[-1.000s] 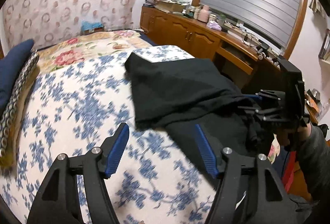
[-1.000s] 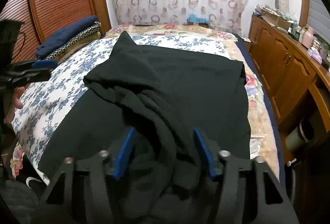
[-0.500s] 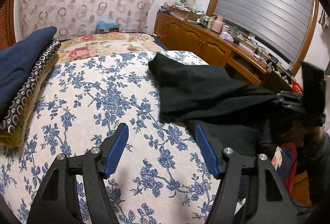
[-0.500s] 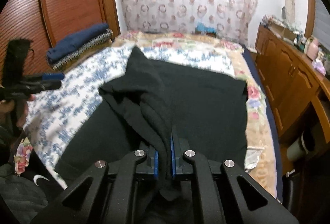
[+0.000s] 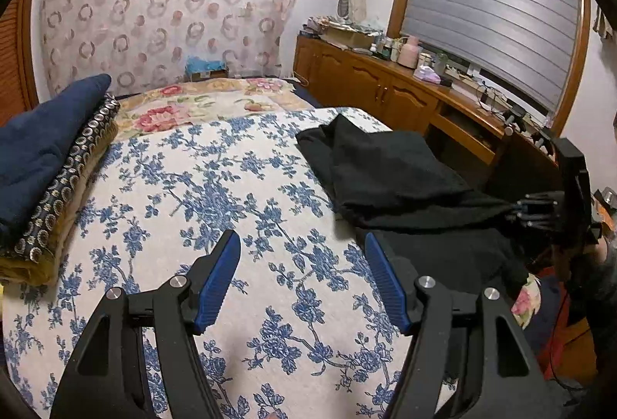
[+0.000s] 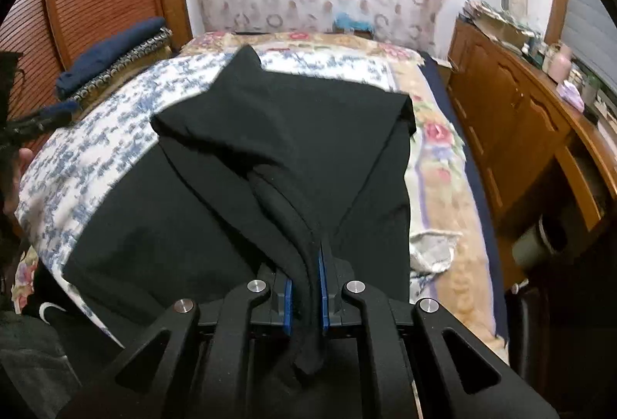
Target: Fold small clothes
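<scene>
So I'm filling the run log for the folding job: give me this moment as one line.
right gripper: shut on black garment, jaws just closed | left gripper: open, empty, over floral bedspread | fold: unfinished

The garment (image 6: 293, 133) at frame centre is plain black. Under it, the bedspread (image 5: 216, 195) is cream with blue flower sprays. At left, a navy blanket (image 5: 42, 145) tops a dark, ring-patterned cloth (image 5: 73, 183). Behind, the curtain (image 5: 162, 14) is pale with brownish rings. The cabinets (image 5: 370, 91) at right are reddish-brown wood.
</scene>
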The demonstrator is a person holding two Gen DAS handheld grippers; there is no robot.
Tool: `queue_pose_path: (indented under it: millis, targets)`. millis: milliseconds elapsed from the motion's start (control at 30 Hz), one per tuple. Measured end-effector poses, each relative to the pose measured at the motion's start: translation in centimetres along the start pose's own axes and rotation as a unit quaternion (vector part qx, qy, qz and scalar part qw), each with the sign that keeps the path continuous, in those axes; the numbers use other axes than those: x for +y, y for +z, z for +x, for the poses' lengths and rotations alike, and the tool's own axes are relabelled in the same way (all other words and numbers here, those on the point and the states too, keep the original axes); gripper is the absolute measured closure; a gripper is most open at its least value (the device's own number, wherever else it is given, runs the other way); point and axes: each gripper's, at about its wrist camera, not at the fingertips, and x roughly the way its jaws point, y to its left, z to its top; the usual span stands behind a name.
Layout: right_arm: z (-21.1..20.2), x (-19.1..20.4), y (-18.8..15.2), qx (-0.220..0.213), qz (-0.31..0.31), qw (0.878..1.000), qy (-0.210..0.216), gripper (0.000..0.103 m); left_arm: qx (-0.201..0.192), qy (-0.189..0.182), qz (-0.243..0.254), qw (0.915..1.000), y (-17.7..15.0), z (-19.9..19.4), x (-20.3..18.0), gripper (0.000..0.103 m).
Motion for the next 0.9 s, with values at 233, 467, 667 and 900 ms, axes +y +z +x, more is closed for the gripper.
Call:
queue_pose_path:
  millis: [233,467,667,900]
  targets:
    - [-2.3,0.1,0.7,-0.01,-0.018,1.0,0.004,0.072,-0.022,0.014,-0.008,0.9996,0.3,-0.8,0.4,0.035]
    - [-3.6,1.8,3.3,-0.057,-0.032,0.998,0.008,0.063,-0.033,0.028,-0.002,0.9991,0.5,-1.5,0.7,0.035]
    - [0.6,4.9,5.8,-0.047,-0.054,0.997,0.03,0.059,-0.036,0.032,-0.001,0.9988,0.4,-1.7,0.8,0.035]
    - [5.7,8.2,8.1,-0.008,-0.097,0.994,0.057,0.059,-0.027,0.029,-0.006,0.9992,-0.4,-1.0,1.0,0.035]
